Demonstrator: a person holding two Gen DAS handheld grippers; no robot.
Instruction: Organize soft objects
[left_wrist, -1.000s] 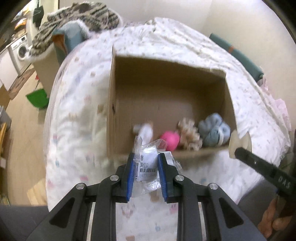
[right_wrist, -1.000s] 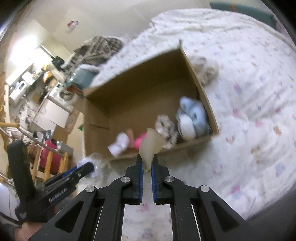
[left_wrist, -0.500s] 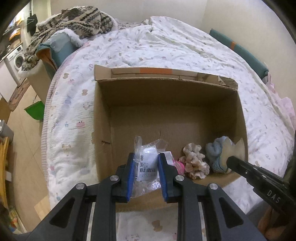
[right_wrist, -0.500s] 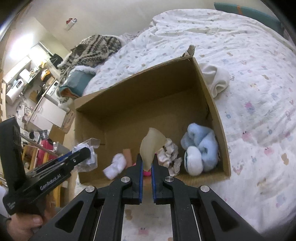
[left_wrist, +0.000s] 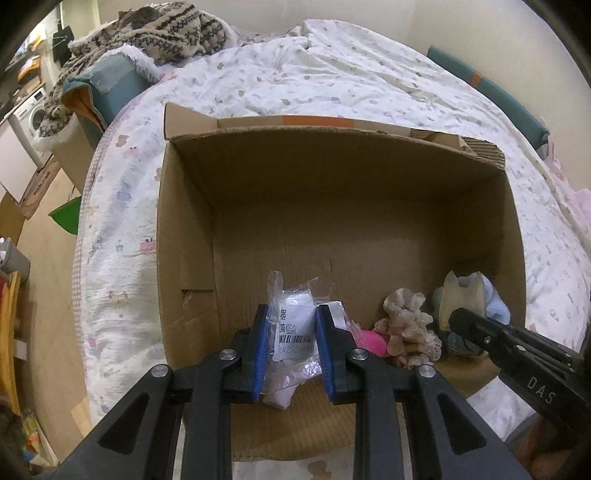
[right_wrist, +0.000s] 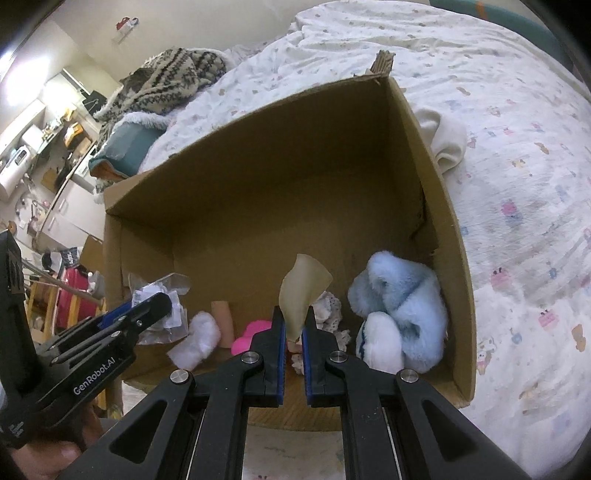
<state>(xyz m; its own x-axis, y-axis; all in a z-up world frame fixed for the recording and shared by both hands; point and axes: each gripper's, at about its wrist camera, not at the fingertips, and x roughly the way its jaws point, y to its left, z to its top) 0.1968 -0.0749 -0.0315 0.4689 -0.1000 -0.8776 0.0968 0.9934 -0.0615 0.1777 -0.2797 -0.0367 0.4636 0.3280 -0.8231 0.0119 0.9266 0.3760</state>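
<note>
Bed (left_wrist: 369, 85) w/ printed quilt carries open cardboard box (left_wrist: 184, 258); knit blanket (left_wrist: 155, 26) behind box. Left tool (left_wrist: 291, 325) clamps plastic packet (left_wrist: 295, 325), long axis upright, over box's near edge. Right tool (right_wrist: 294, 325) pinches beige pad (right_wrist: 301, 291), pointing up, above box floor.

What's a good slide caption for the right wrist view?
Right gripper holding a beige pad over the cardboard box, beside the blue plush.
</note>
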